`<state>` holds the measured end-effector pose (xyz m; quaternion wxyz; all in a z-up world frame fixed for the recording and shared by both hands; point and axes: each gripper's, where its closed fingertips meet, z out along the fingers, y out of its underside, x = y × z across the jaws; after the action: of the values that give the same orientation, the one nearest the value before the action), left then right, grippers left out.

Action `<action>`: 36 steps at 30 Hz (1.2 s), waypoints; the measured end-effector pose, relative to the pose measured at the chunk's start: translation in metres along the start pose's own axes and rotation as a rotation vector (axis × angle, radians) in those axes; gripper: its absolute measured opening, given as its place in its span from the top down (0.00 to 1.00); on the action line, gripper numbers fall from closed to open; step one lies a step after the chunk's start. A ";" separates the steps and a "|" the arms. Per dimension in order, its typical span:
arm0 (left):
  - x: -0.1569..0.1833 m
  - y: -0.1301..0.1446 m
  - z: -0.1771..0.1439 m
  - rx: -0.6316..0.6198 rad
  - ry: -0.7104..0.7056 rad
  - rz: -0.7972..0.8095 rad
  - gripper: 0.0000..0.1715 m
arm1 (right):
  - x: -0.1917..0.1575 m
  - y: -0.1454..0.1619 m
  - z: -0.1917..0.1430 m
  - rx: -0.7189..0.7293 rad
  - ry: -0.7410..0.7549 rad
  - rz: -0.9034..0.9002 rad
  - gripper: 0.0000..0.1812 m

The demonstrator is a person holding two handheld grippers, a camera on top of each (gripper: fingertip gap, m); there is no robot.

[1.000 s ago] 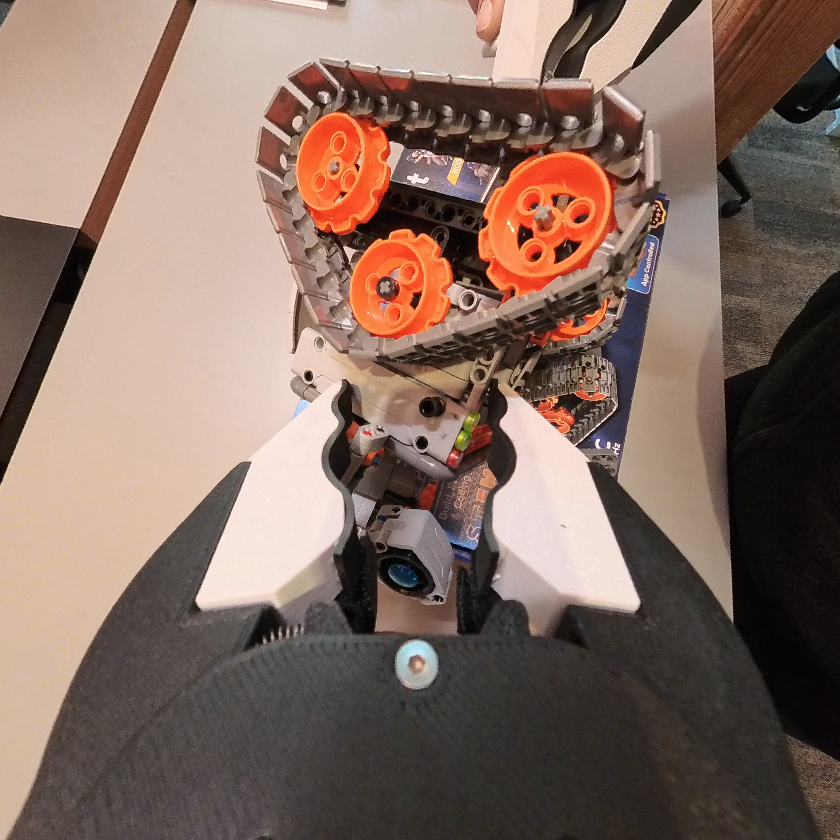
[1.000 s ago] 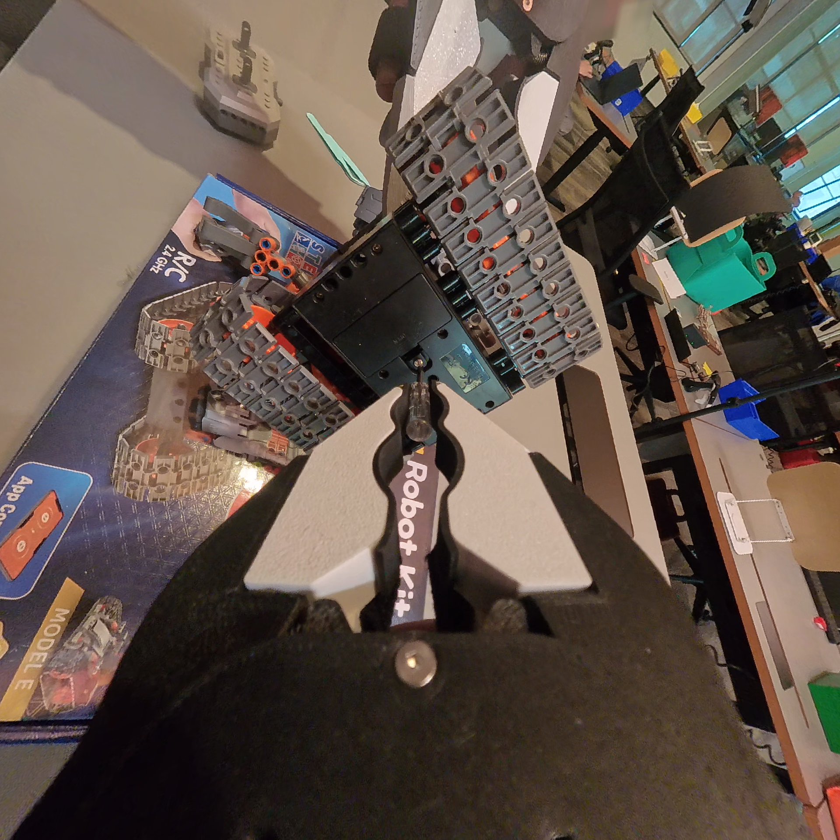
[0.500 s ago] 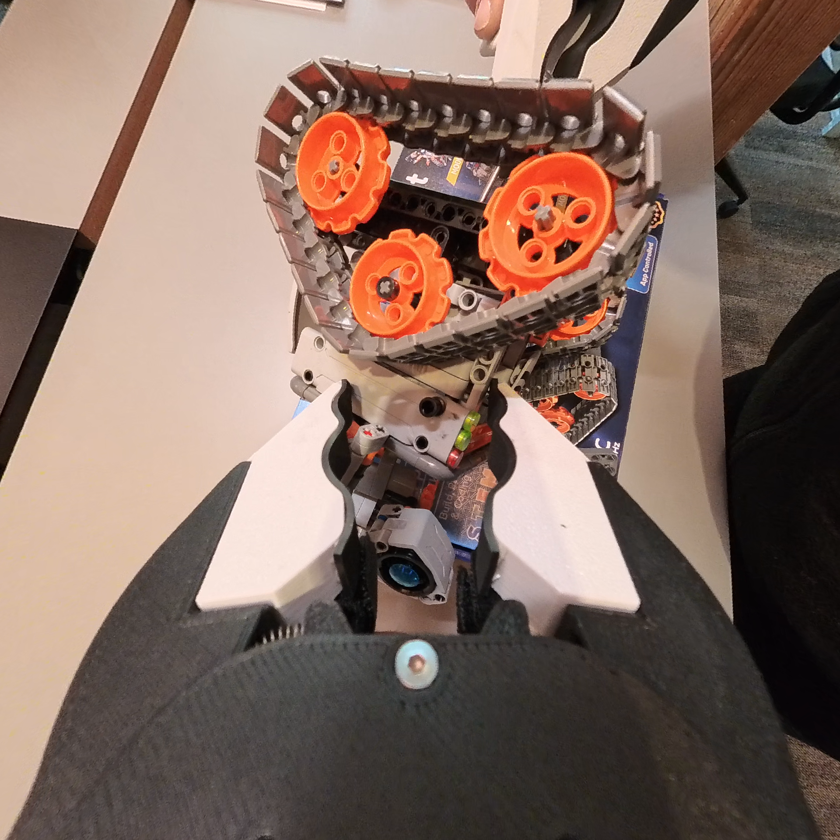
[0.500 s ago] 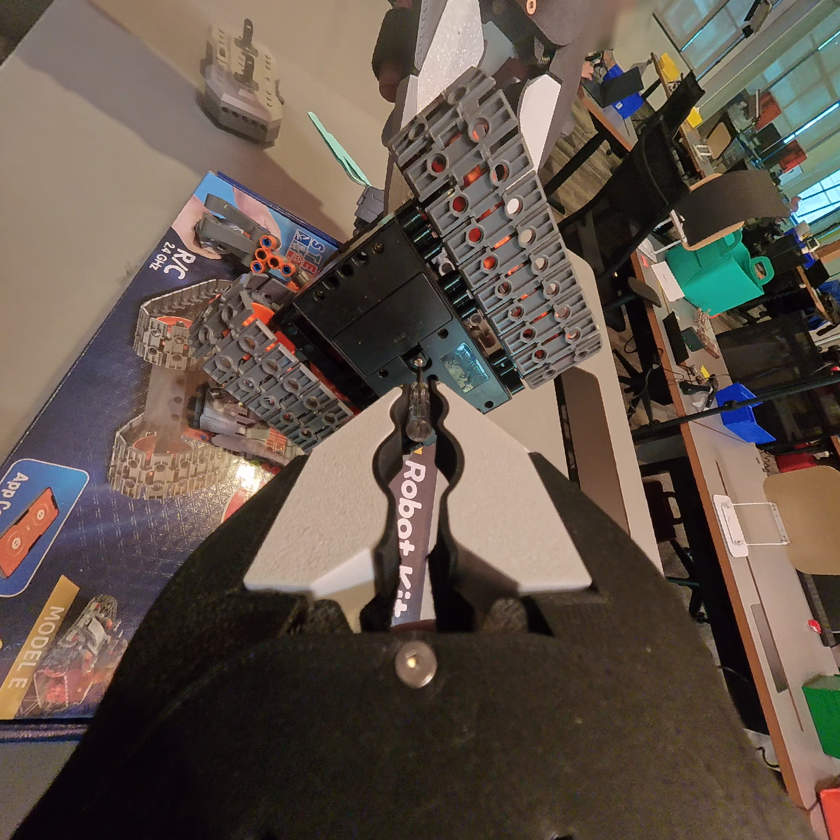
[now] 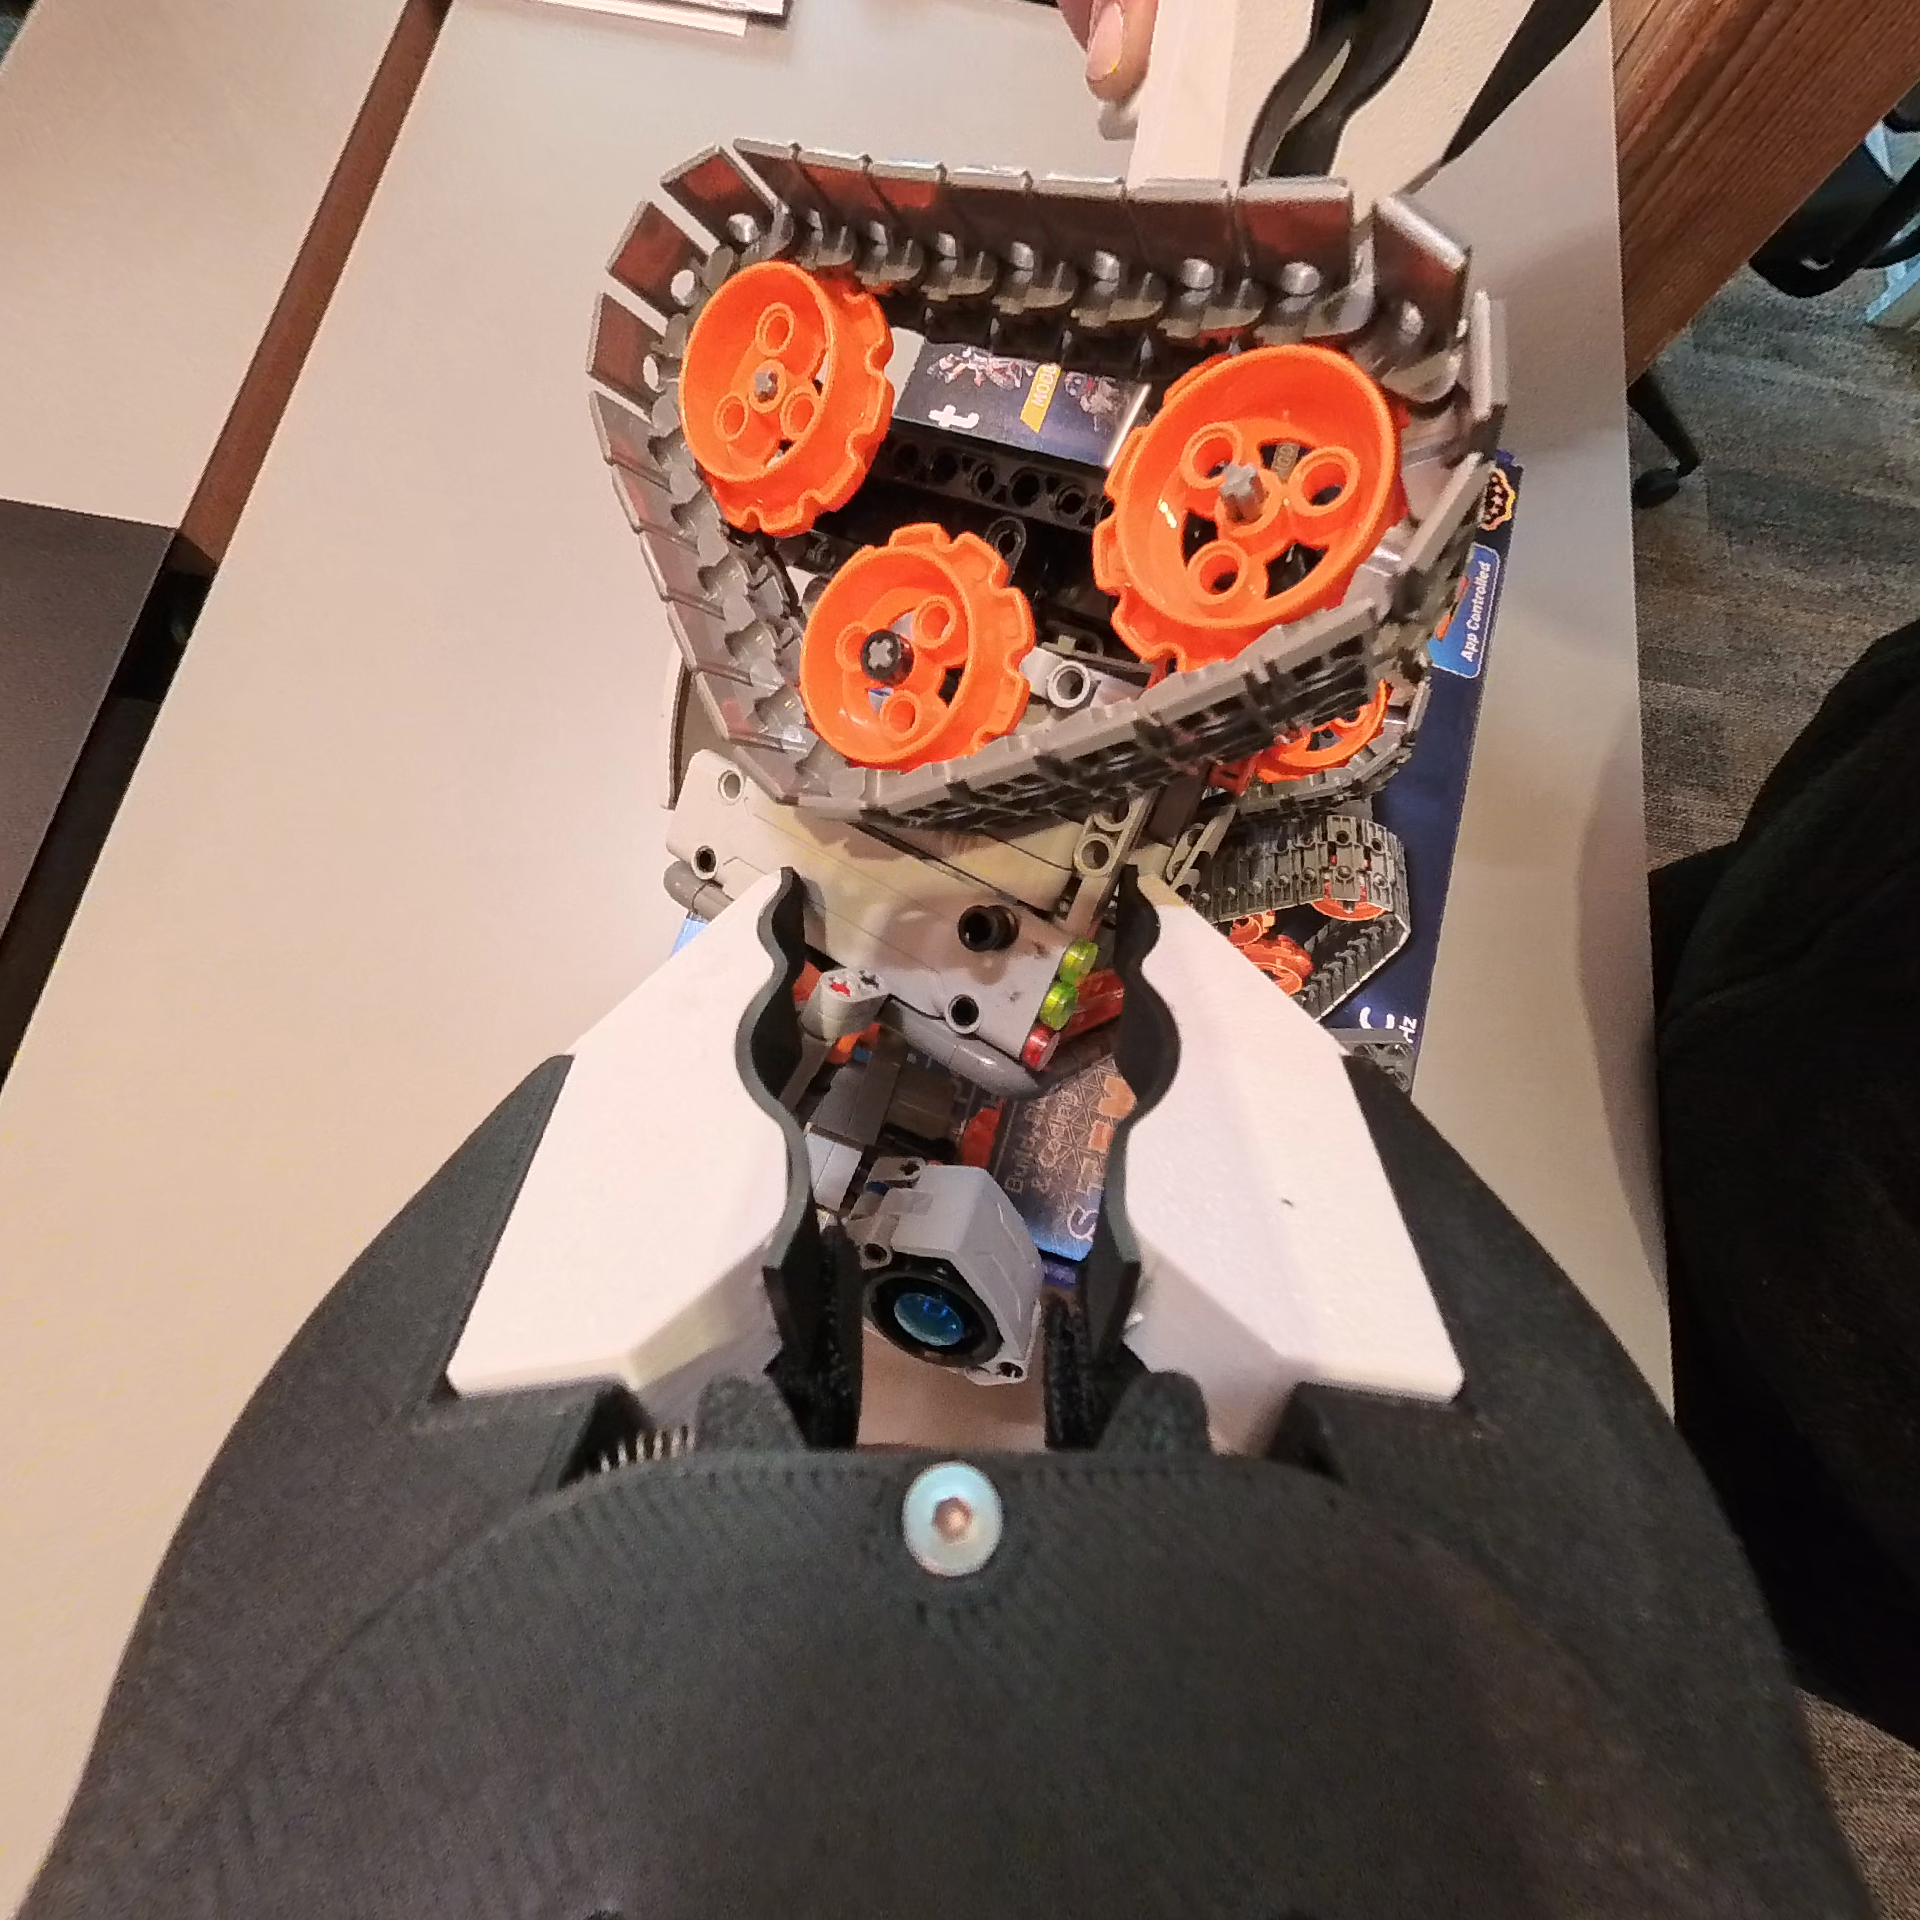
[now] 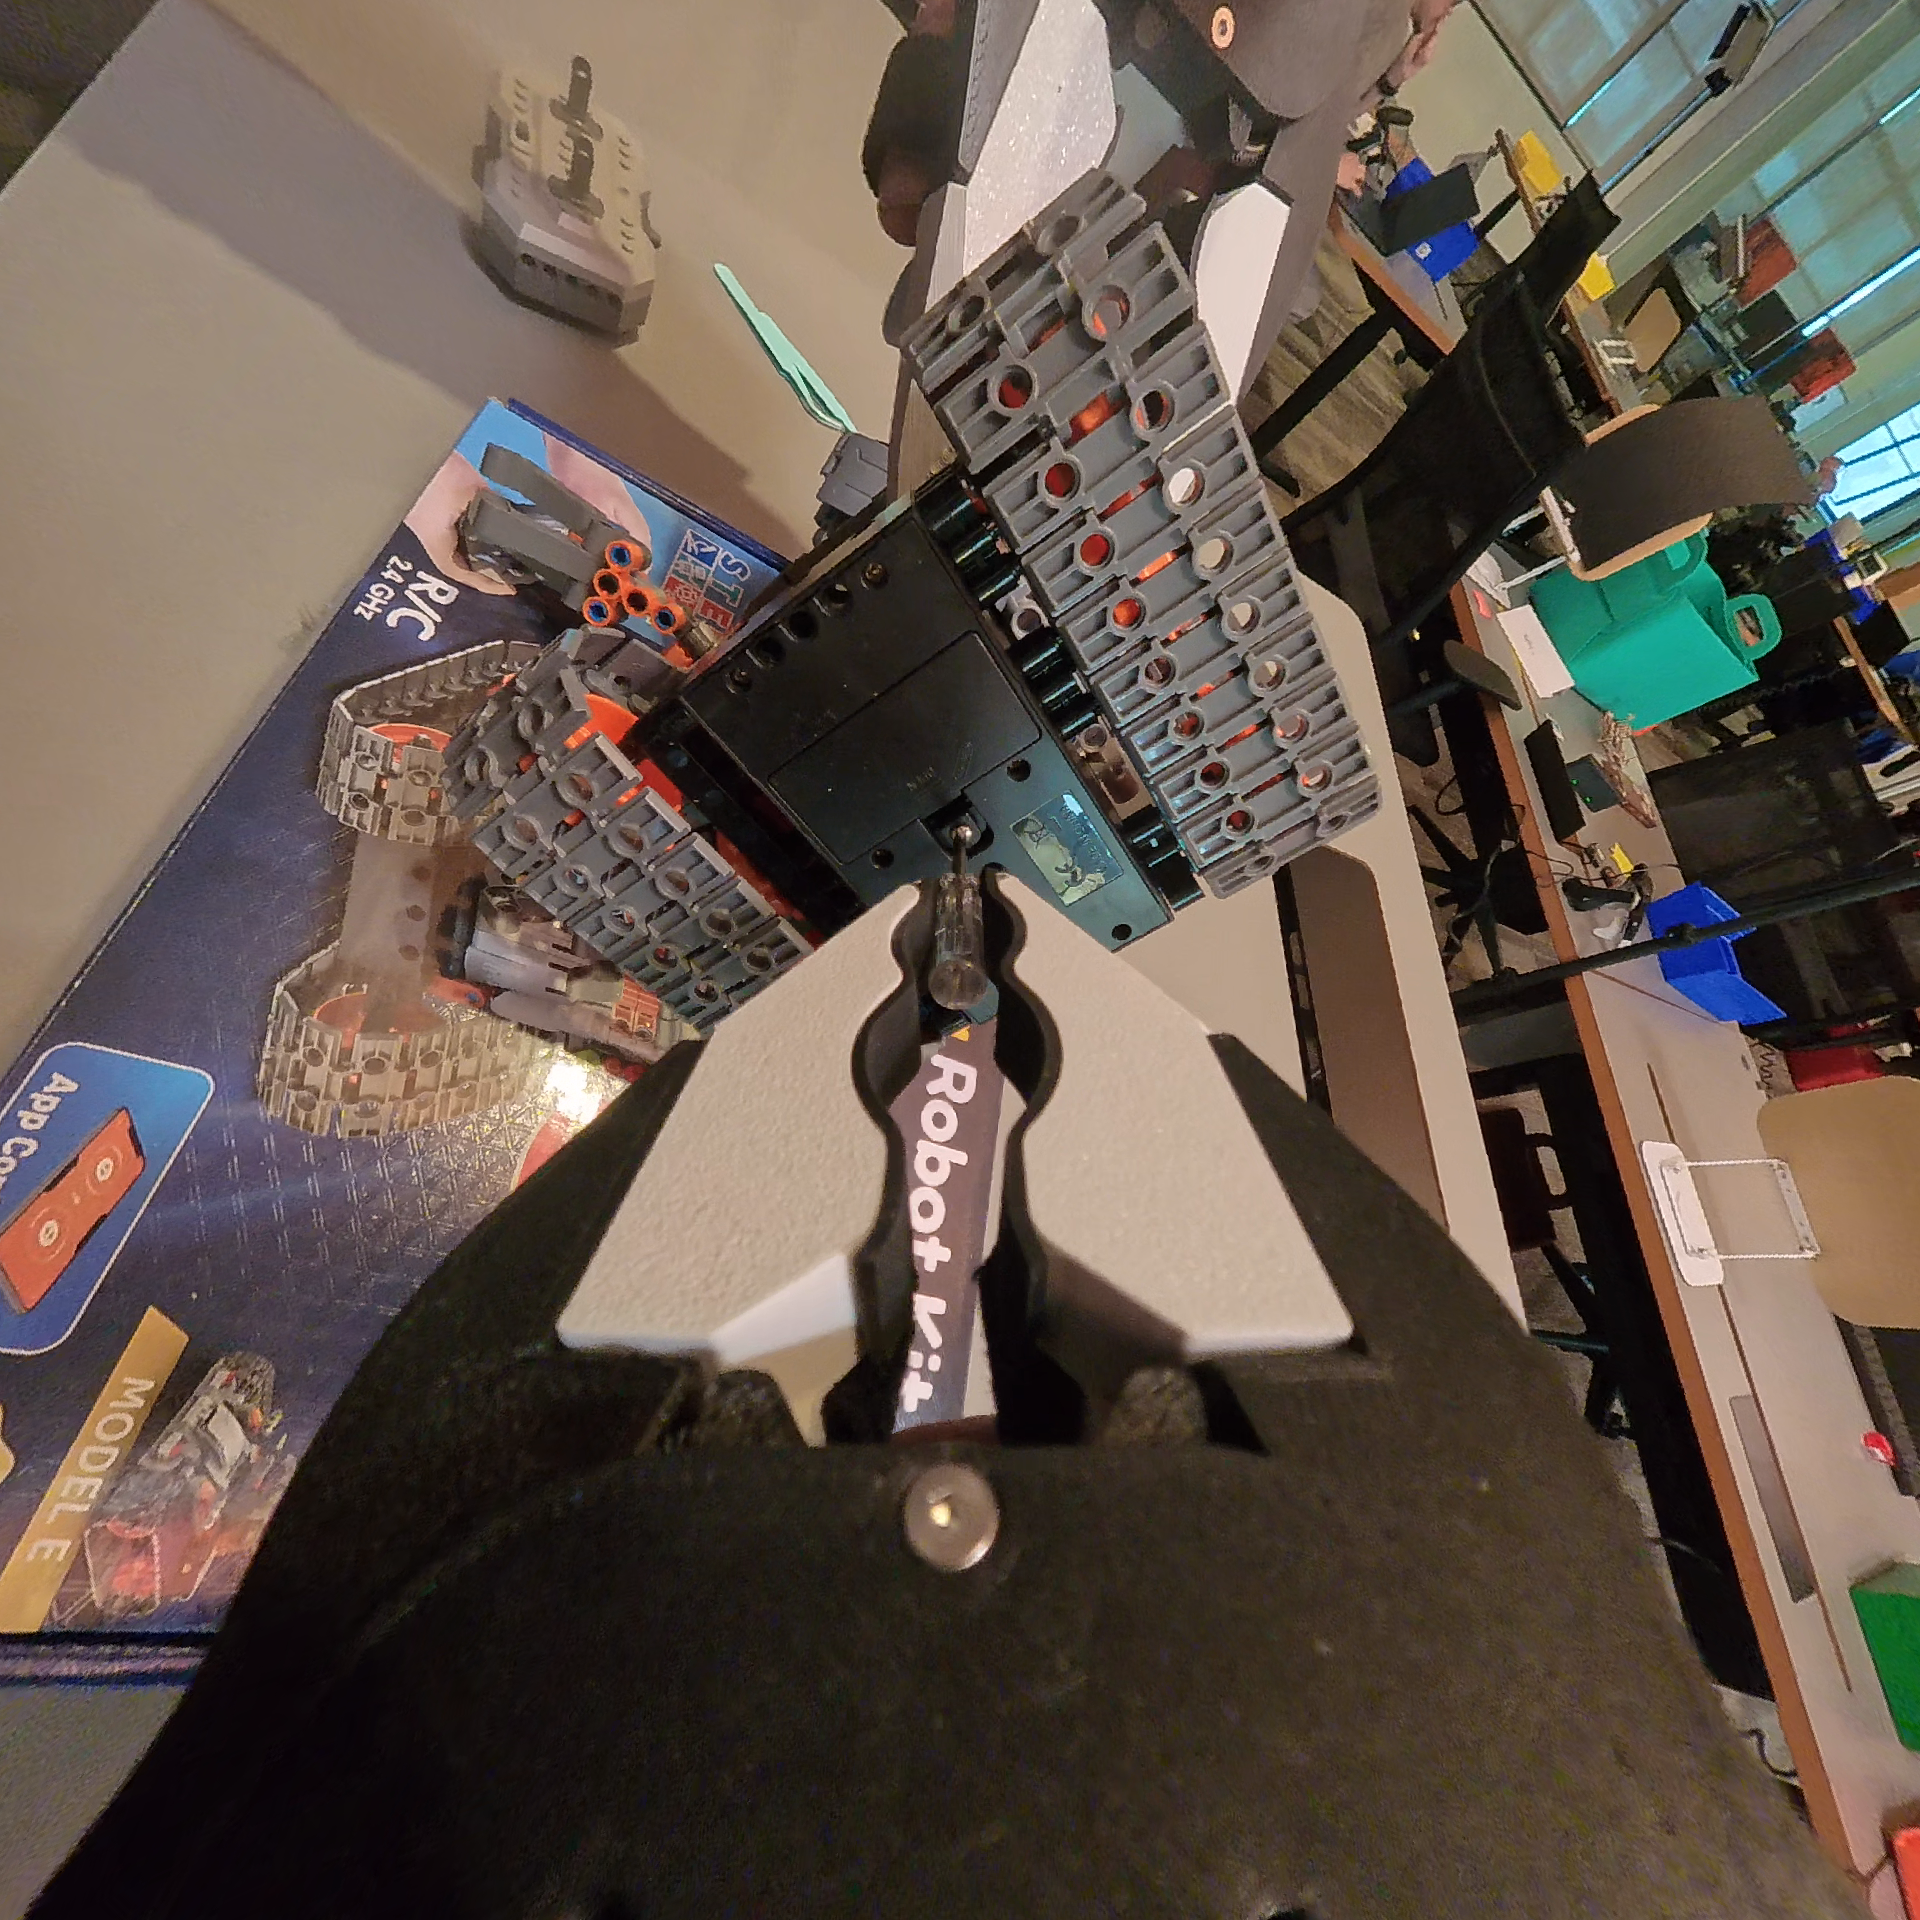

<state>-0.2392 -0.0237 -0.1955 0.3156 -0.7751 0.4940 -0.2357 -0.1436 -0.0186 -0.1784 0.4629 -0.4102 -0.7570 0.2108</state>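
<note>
A brick-built tracked robot [image 5: 1039,468] with orange wheels [image 5: 1247,499] and grey treads is held tilted above a blue box [image 5: 1455,727]. My left gripper [image 5: 956,904] is shut on its pale grey body. In the right wrist view the robot's black underside panel [image 6: 894,727] faces me between two grey treads [image 6: 1143,540]. My right gripper [image 6: 956,904] is shut on a small screwdriver [image 6: 954,945] with a clear handle top. Its metal tip touches a screw on the black panel. The right gripper's fingers [image 5: 1299,94] show behind the robot in the left wrist view.
The blue box [image 6: 208,935] lies flat on the pale table [image 5: 364,727]. A grey brick-built controller [image 6: 566,218] and a teal flat piece [image 6: 779,343] lie farther back. A person's dark clothing [image 5: 1818,1143] is at the right. Chairs, desks and bins stand beyond the table edge. Measured from the fingertips, the grey brick-built controller [image 6: 566,218] is 25 cm or so from the left gripper and 35 cm from the right.
Almost nothing has moved. The right wrist view has shifted very slightly, and the screwdriver tip stays at the screw. The left gripper holds the robot still.
</note>
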 end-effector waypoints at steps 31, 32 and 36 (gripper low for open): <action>-0.002 0.001 0.000 0.015 -0.023 0.010 0.65 | -0.004 -0.002 0.009 0.180 -0.137 1.538 0.98; -0.002 0.001 0.000 0.020 -0.023 0.008 0.65 | -0.003 -0.001 0.007 0.190 -0.123 1.546 0.98; -0.003 0.000 0.001 0.018 -0.025 0.011 0.65 | 0.004 -0.002 -0.007 0.301 -0.094 1.582 0.98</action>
<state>-0.2397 -0.0211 -0.1959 0.3302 -0.7723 0.4922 -0.2287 -0.1390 -0.0173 -0.1712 0.1945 -0.7484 -0.2245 0.5930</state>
